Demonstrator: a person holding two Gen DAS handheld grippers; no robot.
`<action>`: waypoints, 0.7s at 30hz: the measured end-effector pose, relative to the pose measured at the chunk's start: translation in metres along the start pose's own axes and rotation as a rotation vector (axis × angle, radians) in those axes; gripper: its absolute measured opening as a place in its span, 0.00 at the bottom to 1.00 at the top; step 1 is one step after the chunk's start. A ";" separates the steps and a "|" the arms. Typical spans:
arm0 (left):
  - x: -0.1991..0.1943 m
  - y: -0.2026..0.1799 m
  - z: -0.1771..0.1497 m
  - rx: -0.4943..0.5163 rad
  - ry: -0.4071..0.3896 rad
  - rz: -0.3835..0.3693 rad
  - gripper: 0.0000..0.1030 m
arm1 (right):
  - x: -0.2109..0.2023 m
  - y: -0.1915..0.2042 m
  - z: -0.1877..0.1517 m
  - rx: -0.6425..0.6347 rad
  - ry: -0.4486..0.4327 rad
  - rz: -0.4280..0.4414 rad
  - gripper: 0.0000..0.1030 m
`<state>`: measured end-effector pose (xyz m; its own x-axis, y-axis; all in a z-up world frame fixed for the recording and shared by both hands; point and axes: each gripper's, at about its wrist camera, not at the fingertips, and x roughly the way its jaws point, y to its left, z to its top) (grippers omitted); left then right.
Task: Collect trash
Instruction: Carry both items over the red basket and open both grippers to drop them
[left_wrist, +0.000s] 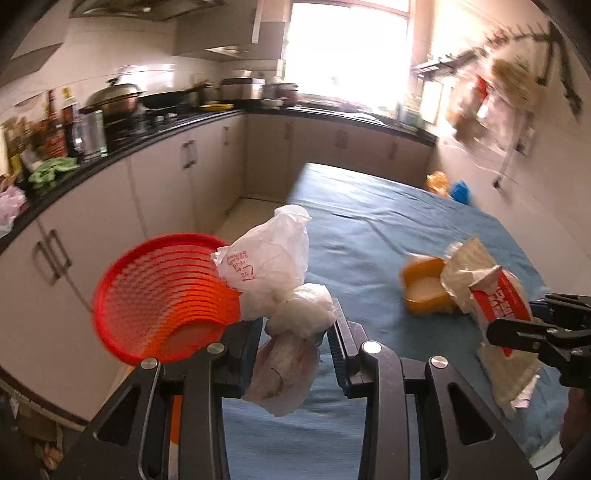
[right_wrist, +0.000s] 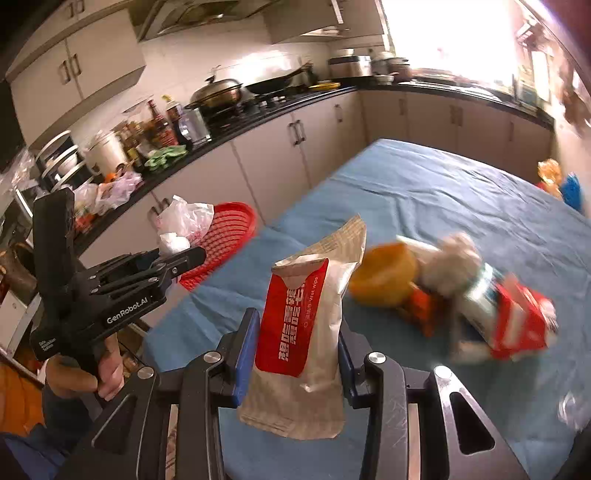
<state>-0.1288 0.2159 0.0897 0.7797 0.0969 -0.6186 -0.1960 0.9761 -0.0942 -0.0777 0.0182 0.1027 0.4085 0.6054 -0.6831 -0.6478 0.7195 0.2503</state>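
Two pieces of trash are in hand and off the table. The left gripper (left_wrist: 297, 328) is nearly closed, its jaws pinching the knotted neck of a crumpled white plastic bag (left_wrist: 271, 266), which hangs clear above the blue tablecloth (left_wrist: 388, 229). The right gripper (right_wrist: 295, 354) stands partly closed on a flat wet-wipe packet (right_wrist: 299, 332), white with a red label, held upright between the pads and lifted off the cloth.

The red mesh basket (left_wrist: 159, 295) sits at the table's left edge, just beside the left gripper. Judged from its position, it is the likely collection point, though the task does not name one. As far as its visible interior shows in the left wrist view, nothing lies in it yet.

Outstanding items: an orange container (right_wrist: 384, 277) and a blurred heap of red-and-white wrappers (right_wrist: 517, 321) remain on the cloth, right of centre. Small orange and blue objects (right_wrist: 561, 184) lie at the far corner; their nature cannot be determined.

Assessment: early stage. Both held items await deposit, and the heap is untouched.
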 end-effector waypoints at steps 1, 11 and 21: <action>-0.001 0.007 0.001 -0.008 -0.003 0.013 0.32 | 0.005 0.009 0.007 -0.015 0.005 0.012 0.40; 0.012 0.092 0.004 -0.131 0.027 0.099 0.33 | 0.062 0.081 0.063 -0.120 0.055 0.087 0.40; 0.047 0.125 0.000 -0.186 0.083 0.099 0.33 | 0.142 0.117 0.102 -0.140 0.103 0.119 0.40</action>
<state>-0.1173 0.3426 0.0488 0.7014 0.1666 -0.6930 -0.3813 0.9092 -0.1674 -0.0305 0.2229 0.1050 0.2604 0.6400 -0.7229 -0.7735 0.5863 0.2405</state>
